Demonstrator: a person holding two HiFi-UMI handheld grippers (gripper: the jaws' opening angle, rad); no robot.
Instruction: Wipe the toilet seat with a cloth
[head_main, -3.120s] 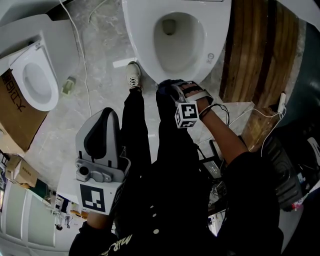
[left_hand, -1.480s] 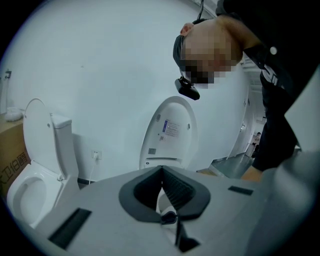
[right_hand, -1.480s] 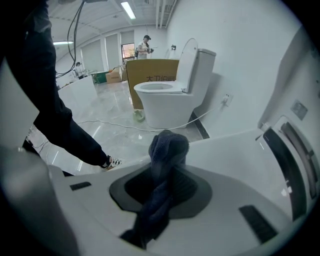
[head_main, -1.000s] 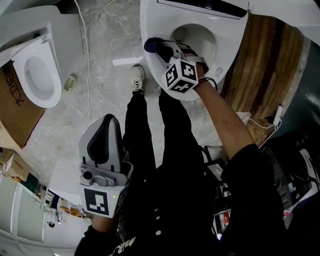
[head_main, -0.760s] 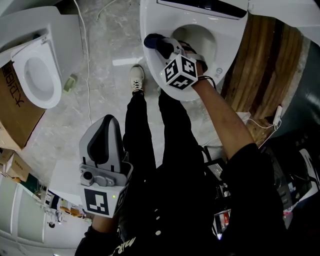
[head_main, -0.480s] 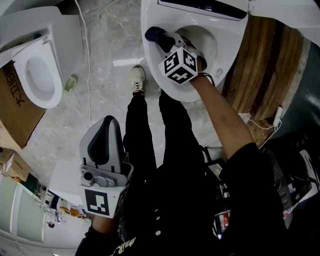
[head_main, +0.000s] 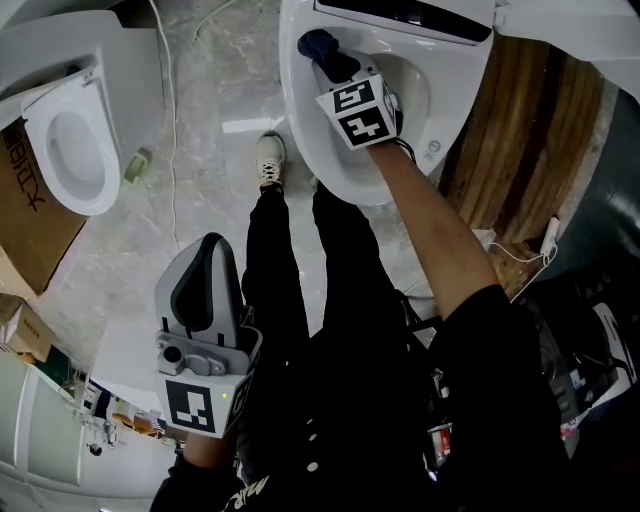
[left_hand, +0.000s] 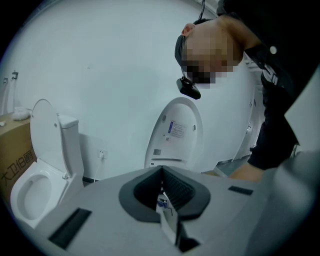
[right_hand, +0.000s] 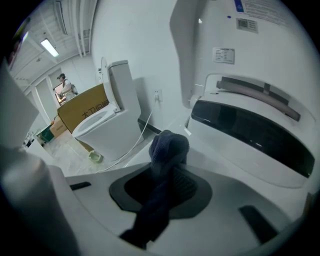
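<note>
Right claw (head_main: 326, 54), clamped on the cloth (head_main: 316, 42), had advanced from 6 to 11 o'clock round the toilet seat (head_main: 297, 120), likely covering that side; left claw (head_main: 207, 246) sat closed, empty.

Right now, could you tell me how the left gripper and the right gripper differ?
The right gripper grips a dark blue cloth; the left gripper holds nothing. The right gripper reaches the toilet seat at its rim; the left gripper hangs beside the person's leg, away from it. Both have their jaws together.
</note>
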